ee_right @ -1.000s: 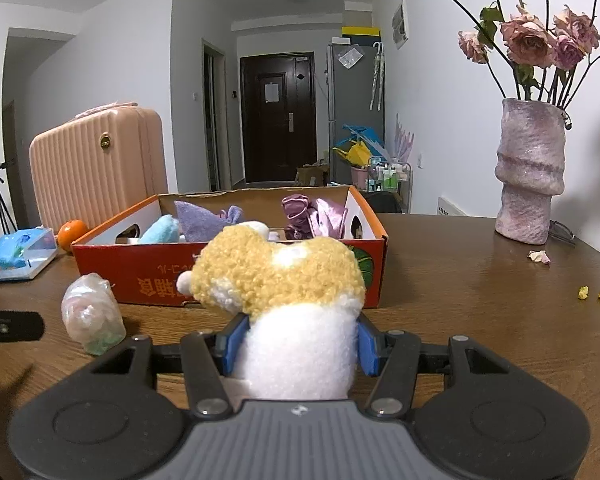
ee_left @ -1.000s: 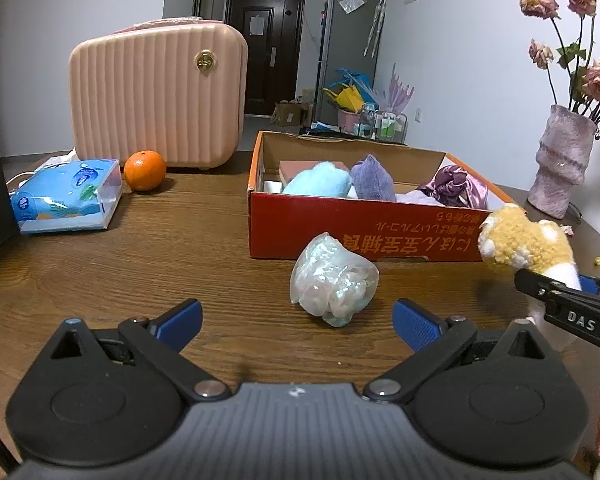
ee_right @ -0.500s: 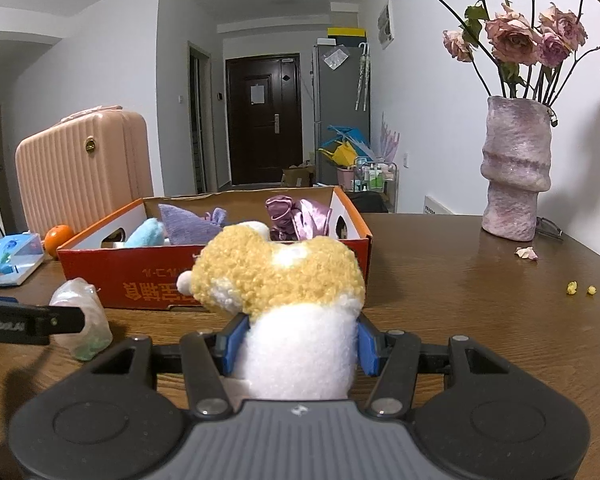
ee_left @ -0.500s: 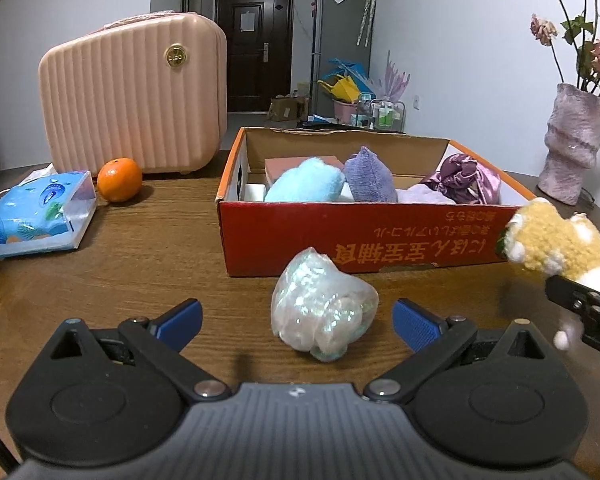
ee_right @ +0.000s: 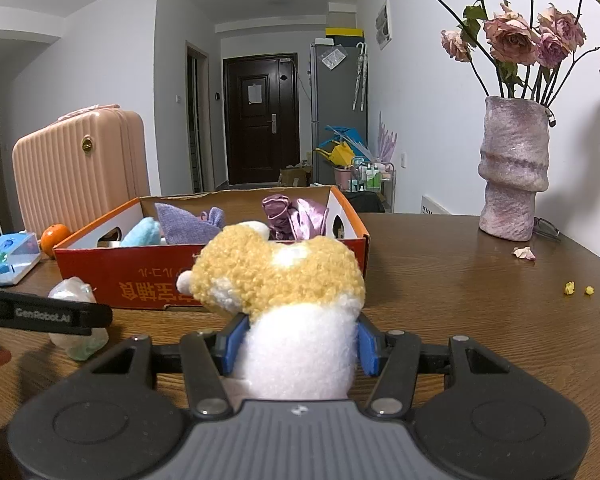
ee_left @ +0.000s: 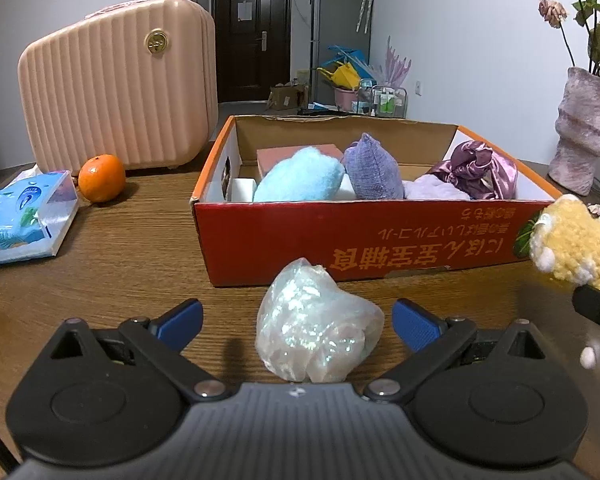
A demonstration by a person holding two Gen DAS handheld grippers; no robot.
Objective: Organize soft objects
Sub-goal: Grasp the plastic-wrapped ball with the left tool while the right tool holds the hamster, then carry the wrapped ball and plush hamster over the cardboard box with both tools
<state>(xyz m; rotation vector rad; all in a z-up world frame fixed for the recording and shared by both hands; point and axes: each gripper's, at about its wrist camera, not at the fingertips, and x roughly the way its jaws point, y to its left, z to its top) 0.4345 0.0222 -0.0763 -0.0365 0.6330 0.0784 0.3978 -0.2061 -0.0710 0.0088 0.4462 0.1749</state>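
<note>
Between the left hand-held gripper [ee_left: 296, 322]'s spread, empty jaws: iridescent pouch [ee_left: 316, 328] on the tabletop [ee_left: 120, 264], before the red box [ee_left: 364, 236].
Right hand-held gripper [ee_right: 298, 346] clamps the plush toy [ee_right: 284, 300]; next, left closes gently, both items go boxward.

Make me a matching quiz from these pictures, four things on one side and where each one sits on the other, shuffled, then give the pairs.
Things:
1. plush toy
2. iridescent pouch
3. orange
4. blue fluffy item

Places:
A. inside the red box
B. beside the pink suitcase
C. clamped in the right gripper
D. on the table between the left gripper's open jaws

Pairs: 1-C, 2-D, 3-B, 4-A
</note>
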